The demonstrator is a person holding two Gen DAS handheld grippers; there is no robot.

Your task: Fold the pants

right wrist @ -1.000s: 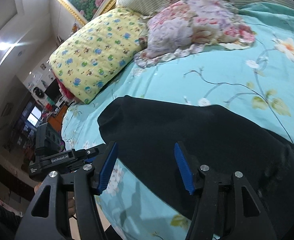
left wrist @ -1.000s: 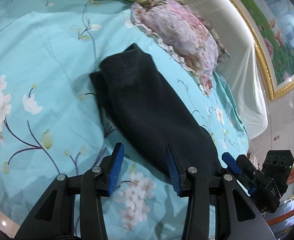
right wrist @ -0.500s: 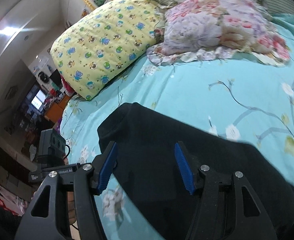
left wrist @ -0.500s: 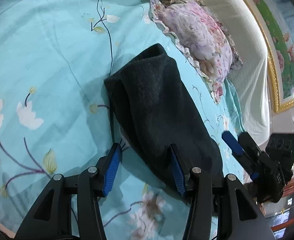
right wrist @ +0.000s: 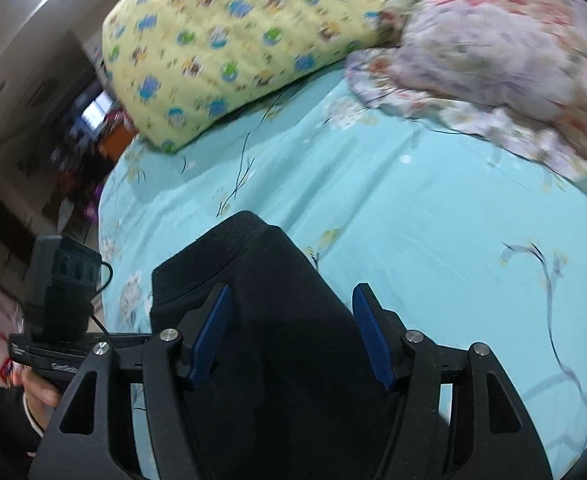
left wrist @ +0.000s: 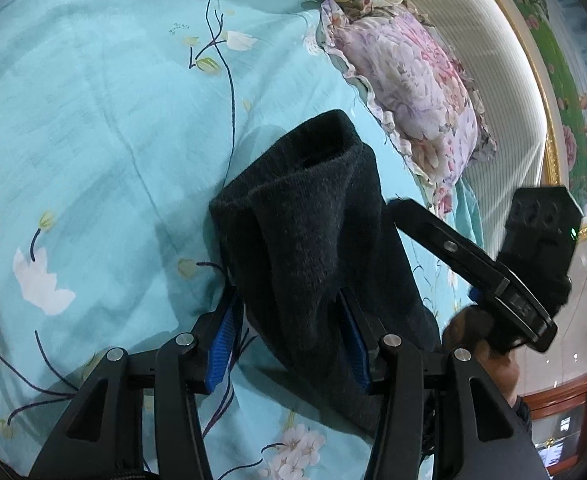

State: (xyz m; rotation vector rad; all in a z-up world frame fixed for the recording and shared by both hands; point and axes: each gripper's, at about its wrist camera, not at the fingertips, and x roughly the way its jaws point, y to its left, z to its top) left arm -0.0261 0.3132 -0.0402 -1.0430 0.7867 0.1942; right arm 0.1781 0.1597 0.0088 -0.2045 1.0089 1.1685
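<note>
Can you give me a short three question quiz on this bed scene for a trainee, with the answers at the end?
1. True or false: the black pants lie between the fingers of the left gripper.
2. What lies nearest the yellow pillow: A, a floral ruffled pillow; B, a laptop; C, a shoe?
3. Fill in: the right gripper has its jaws ____ around the pants.

Key
1. True; the cloth passes between the two blue pads.
2. A.
3. Open; both pads stand apart, with black cloth between them, on the teal bedsheet.
</note>
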